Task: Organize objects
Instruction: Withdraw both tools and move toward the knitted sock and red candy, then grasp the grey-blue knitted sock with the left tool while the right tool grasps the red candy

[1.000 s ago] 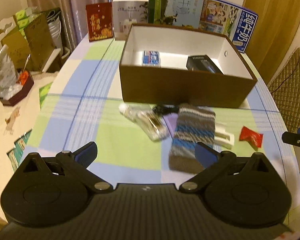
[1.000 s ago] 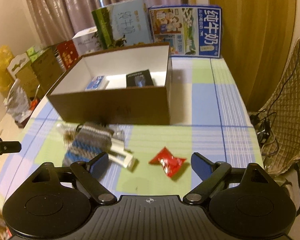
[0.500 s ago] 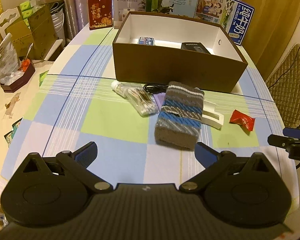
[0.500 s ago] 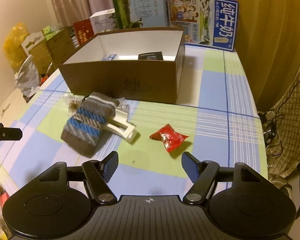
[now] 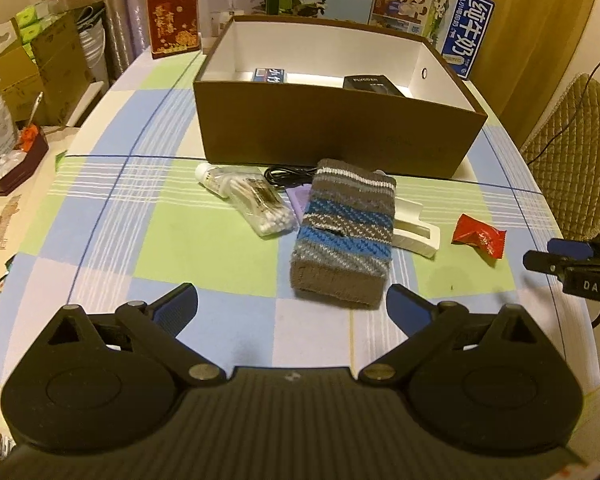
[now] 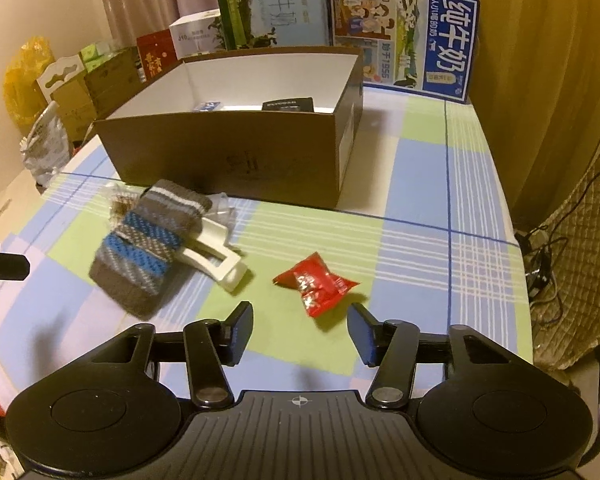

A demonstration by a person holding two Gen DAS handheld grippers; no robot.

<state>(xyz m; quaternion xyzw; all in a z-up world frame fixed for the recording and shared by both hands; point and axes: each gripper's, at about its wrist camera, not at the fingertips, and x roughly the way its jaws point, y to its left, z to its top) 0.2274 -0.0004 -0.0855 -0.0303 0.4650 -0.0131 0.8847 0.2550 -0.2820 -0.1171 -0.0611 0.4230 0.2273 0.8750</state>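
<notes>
A brown cardboard box (image 5: 340, 136) (image 6: 236, 156) stands open on the checked tablecloth, with a blue packet (image 5: 271, 75) and a black packet (image 5: 370, 82) inside. In front of it lie a striped knitted pouch (image 5: 344, 236) (image 6: 148, 248), a white plastic holder (image 5: 416, 232) (image 6: 216, 256), a bag of cotton swabs (image 5: 256, 204), a small bottle (image 5: 210, 174), a black cable (image 5: 288, 172) and a red candy wrapper (image 5: 480, 236) (image 6: 318, 284). My left gripper (image 5: 292, 308) hovers open just short of the pouch. My right gripper (image 6: 300, 334) is open, with the candy just ahead of its fingertips.
Milk cartons (image 6: 400, 36) and gift boxes (image 5: 172, 20) stand behind the brown box. Cardboard boxes and bags (image 5: 28, 80) crowd the left side beyond the table edge. A quilted chair (image 6: 580, 240) with cables stands to the right. Bare tablecloth (image 6: 440, 184) lies right of the box.
Both grippers pulled back and then eased toward the items. The right gripper's fingers have narrowed and come close to the red candy. The left gripper stays wide open.
</notes>
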